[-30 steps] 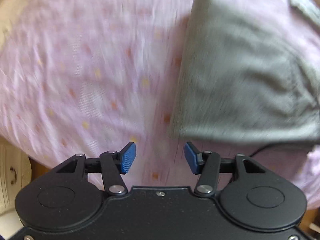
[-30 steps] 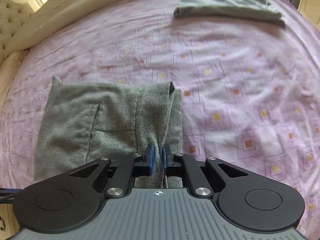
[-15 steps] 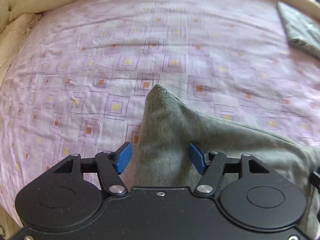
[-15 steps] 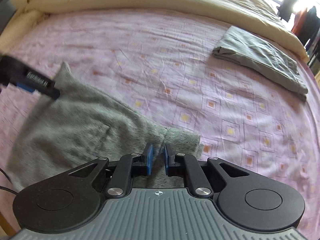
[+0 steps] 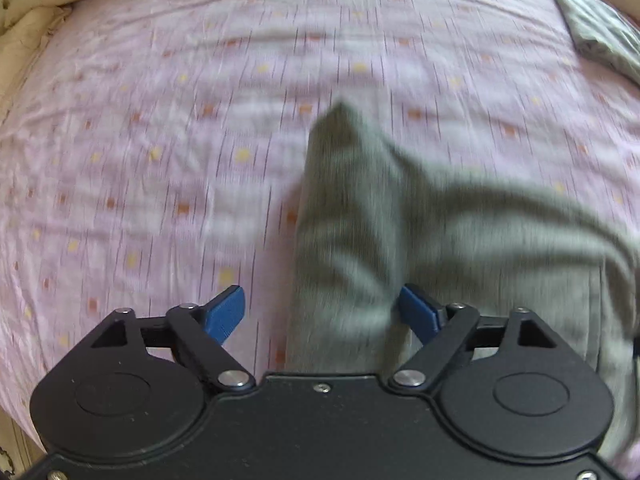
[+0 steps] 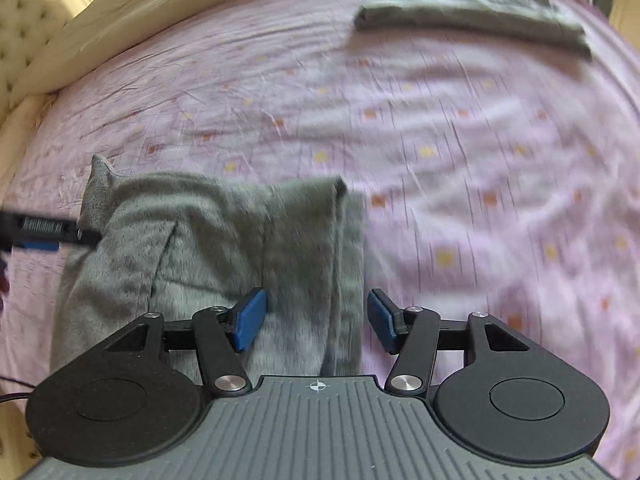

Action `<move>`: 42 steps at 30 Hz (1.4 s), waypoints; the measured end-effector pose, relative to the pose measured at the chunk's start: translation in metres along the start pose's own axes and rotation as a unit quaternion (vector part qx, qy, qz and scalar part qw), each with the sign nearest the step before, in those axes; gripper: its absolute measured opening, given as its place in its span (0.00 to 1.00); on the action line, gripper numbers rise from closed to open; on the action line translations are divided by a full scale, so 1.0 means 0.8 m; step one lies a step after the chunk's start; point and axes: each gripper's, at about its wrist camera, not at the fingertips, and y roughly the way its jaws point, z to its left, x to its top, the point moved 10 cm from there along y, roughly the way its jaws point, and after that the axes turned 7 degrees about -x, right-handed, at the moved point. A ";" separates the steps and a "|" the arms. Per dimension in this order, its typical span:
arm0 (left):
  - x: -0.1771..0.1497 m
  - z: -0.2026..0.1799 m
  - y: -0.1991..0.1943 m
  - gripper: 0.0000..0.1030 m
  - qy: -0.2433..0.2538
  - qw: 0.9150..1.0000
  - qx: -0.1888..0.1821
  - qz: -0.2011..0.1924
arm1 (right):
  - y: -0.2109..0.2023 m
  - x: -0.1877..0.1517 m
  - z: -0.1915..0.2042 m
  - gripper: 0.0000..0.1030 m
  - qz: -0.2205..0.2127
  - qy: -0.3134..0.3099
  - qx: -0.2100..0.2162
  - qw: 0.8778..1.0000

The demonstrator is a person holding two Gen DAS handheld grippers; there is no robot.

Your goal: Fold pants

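Observation:
Grey pants (image 5: pixel 420 232) lie folded on the pink patterned bedsheet (image 5: pixel 160 140). In the left wrist view my left gripper (image 5: pixel 320 314) is open, its blue pads either side of the pants' left corner, which pokes up between them. In the right wrist view the pants (image 6: pixel 208 248) lie at lower left, and my right gripper (image 6: pixel 316 318) is open over their right folded edge. The left gripper (image 6: pixel 44 234) shows at the pants' far left corner.
A second folded grey garment (image 6: pixel 472 8) lies at the far side of the bed; it also shows in the left wrist view (image 5: pixel 600 36). A cream duvet (image 6: pixel 160 12) and tufted headboard (image 6: pixel 24 20) border the sheet.
My right gripper has opened and let go of the pants' edge. The pants have dropped flatter onto the sheet. My left gripper stays open around the left corner.

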 end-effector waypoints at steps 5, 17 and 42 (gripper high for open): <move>-0.050 0.012 0.001 0.97 -0.046 0.999 -0.025 0.008 | 0.003 -0.021 -0.017 0.59 0.013 0.059 0.022 0.998; -0.010 0.008 0.029 1.00 -0.083 0.994 -0.073 0.012 | 0.027 -0.009 -0.012 0.74 0.059 0.059 0.057 0.995; 0.041 0.141 -0.138 0.09 -0.073 0.985 -0.093 -0.126 | -0.102 0.074 0.229 0.21 -0.078 -0.085 0.078 0.990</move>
